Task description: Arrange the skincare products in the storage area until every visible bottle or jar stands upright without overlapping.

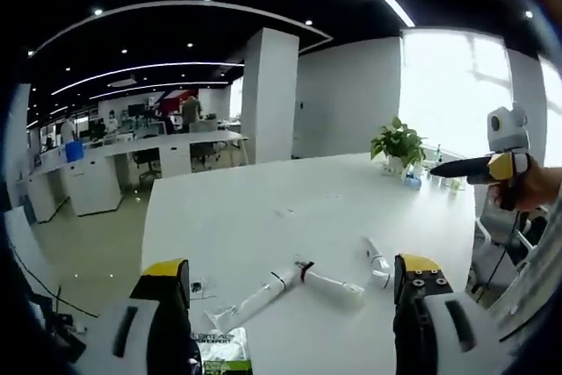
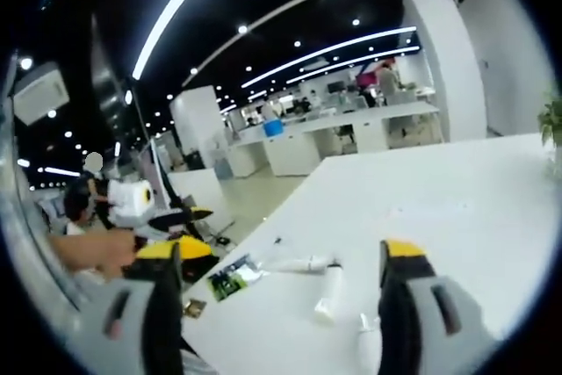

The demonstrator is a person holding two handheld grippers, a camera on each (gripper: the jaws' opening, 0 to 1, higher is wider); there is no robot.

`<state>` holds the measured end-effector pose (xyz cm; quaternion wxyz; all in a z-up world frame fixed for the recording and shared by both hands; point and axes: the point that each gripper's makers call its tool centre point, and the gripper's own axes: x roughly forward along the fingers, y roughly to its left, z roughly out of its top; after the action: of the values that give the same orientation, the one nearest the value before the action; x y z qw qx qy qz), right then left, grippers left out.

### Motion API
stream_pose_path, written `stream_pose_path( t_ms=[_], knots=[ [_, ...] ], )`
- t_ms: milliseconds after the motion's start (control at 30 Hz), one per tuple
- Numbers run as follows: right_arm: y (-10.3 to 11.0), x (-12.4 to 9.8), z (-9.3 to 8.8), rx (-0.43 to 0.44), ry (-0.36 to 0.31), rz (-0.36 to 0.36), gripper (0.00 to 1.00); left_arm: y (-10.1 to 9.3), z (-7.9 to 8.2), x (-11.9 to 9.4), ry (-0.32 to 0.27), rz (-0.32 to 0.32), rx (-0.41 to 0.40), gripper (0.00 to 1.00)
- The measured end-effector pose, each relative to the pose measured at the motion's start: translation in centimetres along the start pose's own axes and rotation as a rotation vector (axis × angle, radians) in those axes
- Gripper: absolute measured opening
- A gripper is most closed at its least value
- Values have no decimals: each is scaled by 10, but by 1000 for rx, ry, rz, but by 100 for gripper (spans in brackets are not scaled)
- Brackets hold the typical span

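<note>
A: Yellow-tipped jaws of the left tool point(image 1: 290, 283) stand wide apart with nothing between them, over the near edge of the white worktop point(image 1: 263, 208).

B: Products?

A: All lying flat. Long tube point(image 1: 255, 299), a second tube point(image 1: 332, 284) touching its end, small bottle point(image 1: 377, 261) just beside. Green-printed packet point(image 1: 219, 350) at the edge.

B: Right tool point(image 2: 281, 278)?

A: Jaws equally spread, nothing held, aimed at the same group, probably lining up a pick. Nothing stands upright yet. Potted plant point(image 1: 399, 142) sits well apart.
</note>
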<state>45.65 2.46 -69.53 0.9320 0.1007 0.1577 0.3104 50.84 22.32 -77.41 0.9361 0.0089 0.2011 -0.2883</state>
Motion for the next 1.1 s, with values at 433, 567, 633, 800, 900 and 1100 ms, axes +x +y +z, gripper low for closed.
stream_pose_path(
  t_ms=[433, 567, 633, 800, 900, 1100],
  knots=[
    [-28, -25, -7, 51, 5, -120, 91, 15, -17, 71, 92, -104, 172, 96],
    [-32, -28, -8, 50, 11, -143, 91, 19, -26, 85, 129, -122, 200, 96],
    [-33, -29, -8, 53, 10, -149, 91, 21, -29, 90, 141, -128, 210, 96],
    [-36, -29, -9, 63, 16, -159, 90, 25, -40, 103, 182, -155, 260, 93],
    [-37, -30, -9, 65, 15, -162, 90, 26, -45, 109, 211, -171, 265, 93],
    [-43, -36, -11, 75, 21, -183, 90, 30, -56, 127, 251, -205, 296, 89]
  ],
)
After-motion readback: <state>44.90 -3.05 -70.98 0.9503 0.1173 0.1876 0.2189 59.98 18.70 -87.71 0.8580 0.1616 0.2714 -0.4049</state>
